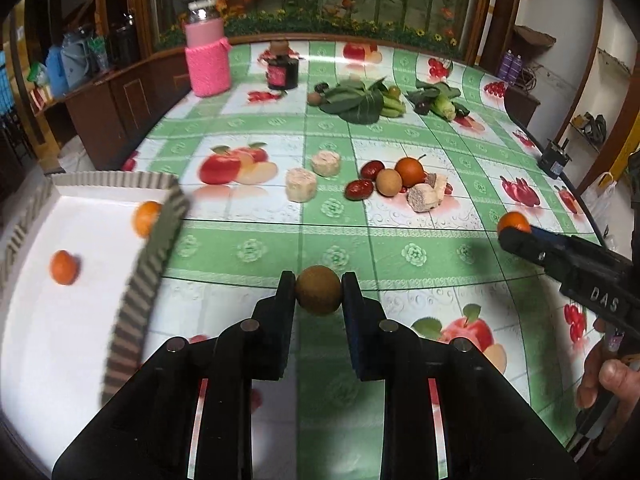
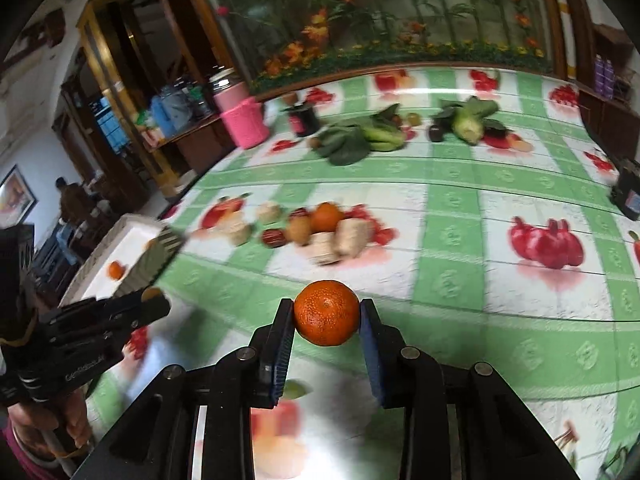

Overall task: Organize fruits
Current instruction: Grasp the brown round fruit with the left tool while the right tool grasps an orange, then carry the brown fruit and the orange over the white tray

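Note:
My left gripper is shut on a small brown round fruit, held above the table just right of the white tray. Two oranges lie in the tray. My right gripper is shut on an orange above the table; it also shows at the right of the left wrist view. A pile of fruits lies mid-table: red dates, a brown fruit, an orange one and pale chunks. The left gripper shows at the left of the right wrist view, beside the tray.
Leafy greens and corn lie at the far side of the table. A pink-sleeved bottle and a dark jar stand at the far left. A black box sits on the right edge. Two pale cake pieces lie beside the pile.

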Tool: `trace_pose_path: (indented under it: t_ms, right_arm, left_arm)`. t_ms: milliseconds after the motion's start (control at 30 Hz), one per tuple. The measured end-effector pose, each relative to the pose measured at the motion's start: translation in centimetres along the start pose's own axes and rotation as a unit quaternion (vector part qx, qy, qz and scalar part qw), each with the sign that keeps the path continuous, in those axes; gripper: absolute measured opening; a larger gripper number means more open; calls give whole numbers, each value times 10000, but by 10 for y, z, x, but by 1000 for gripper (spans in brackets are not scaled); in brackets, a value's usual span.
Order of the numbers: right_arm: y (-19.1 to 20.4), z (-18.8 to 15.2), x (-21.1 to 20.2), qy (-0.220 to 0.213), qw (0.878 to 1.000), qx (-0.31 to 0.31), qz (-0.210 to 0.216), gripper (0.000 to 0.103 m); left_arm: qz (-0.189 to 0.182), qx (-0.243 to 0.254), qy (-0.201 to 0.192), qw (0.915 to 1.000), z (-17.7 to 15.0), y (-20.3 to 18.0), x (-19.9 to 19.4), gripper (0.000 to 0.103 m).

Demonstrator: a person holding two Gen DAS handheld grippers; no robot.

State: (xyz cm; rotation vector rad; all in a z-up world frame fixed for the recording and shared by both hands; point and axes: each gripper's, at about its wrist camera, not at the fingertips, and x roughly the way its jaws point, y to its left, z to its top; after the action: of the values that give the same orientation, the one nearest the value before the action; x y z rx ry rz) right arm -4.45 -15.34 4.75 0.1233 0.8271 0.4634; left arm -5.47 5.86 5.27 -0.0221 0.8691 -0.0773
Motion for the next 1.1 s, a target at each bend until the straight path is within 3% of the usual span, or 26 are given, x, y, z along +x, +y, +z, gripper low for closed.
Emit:
trace_pose_path:
  t_ms: [267, 533, 1100]
  right_arm:
    - [58, -2, 1, -23, 9985, -383, 387, 32]
    - [113, 1, 11, 33, 9944, -779, 713, 32]
    - [208, 12, 49, 285, 9805, -1549, 1173, 31]
  left_arm:
    - [607, 82, -403, 9973, -9, 31, -43, 23]
    - [1190, -194, -447, 9917, -22, 86, -61, 23]
    - [1829, -695, -368, 9800, -36, 173, -70, 23]
